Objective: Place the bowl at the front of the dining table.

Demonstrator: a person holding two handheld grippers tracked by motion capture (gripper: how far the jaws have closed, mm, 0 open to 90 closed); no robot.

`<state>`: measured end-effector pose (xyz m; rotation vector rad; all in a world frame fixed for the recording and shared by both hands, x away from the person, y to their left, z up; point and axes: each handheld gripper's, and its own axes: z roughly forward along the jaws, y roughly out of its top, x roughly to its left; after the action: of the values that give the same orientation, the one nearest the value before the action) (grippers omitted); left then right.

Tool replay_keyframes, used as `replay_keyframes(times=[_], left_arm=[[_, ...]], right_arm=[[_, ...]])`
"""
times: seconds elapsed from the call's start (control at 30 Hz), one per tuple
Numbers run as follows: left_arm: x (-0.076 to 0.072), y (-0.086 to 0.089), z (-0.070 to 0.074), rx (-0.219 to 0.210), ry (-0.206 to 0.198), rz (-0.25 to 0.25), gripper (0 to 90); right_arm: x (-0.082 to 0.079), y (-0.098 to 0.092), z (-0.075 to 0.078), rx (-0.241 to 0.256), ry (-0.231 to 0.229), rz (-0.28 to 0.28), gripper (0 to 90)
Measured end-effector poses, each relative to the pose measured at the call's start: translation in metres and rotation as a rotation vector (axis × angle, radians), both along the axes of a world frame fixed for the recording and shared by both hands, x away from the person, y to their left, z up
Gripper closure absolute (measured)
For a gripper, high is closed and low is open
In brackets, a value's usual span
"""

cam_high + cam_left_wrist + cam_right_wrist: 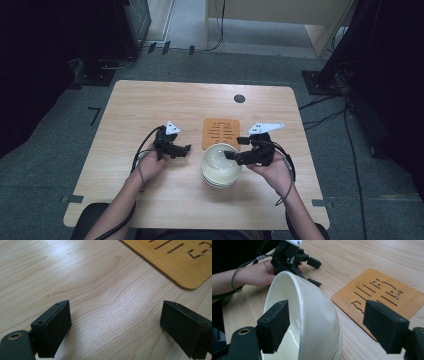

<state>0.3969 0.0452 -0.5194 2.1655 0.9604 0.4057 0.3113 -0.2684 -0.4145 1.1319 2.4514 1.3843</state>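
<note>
right tongs (231, 148): jaws apart astride white bowl (220, 165) rim | left tongs (186, 149): agape over bare counter (150, 105) | trivet (220, 132) far of bowl

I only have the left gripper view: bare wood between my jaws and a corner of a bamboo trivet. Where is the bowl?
Observer: The white bowl sits on the table just in front of the bamboo trivet, toward the person.
Operator: What is the right gripper doing?
Observer: The right gripper straddles the bowl's rim, one jaw inside, one outside, open.
Operator: Is it a single bowl?
Observer: The right gripper view shows a second rim beneath it, apparently a nested stack.
</note>
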Motion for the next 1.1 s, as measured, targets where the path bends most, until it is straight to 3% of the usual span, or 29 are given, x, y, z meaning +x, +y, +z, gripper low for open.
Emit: replay_keyframes(times=[0.27,0.53,0.67,0.73,0.87,0.97,1.1], left_arm=[[0.000,0.000,0.000,0.000,0.000,0.000,9.6],[0.000,0.000,0.000,0.000,0.000,0.000,9.6],[0.000,0.000,0.000,0.000,0.000,0.000,9.6],[0.000,0.000,0.000,0.000,0.000,0.000,9.6],[0.000,0.000,0.000,0.000,-0.001,0.000,9.6],[0.000,0.000,0.000,0.000,-0.001,0.000,9.6],[0.000,0.000,0.000,0.000,-0.001,0.004,9.6]], right_arm=[[0.003,0.004,-0.011,0.019,0.029,-0.001,26.1],[0.004,0.004,-0.012,0.047,0.004,0.046,46.0],[0.004,0.006,-0.011,0.022,-0.019,0.060,52.6],[0.004,0.007,-0.012,0.014,-0.025,0.058,54.5],[0.006,0.006,-0.012,0.033,0.004,0.046,54.3],[0.006,0.006,-0.012,0.029,-0.007,0.029,50.1],[0.006,0.007,-0.011,0.026,0.035,0.017,55.2]])
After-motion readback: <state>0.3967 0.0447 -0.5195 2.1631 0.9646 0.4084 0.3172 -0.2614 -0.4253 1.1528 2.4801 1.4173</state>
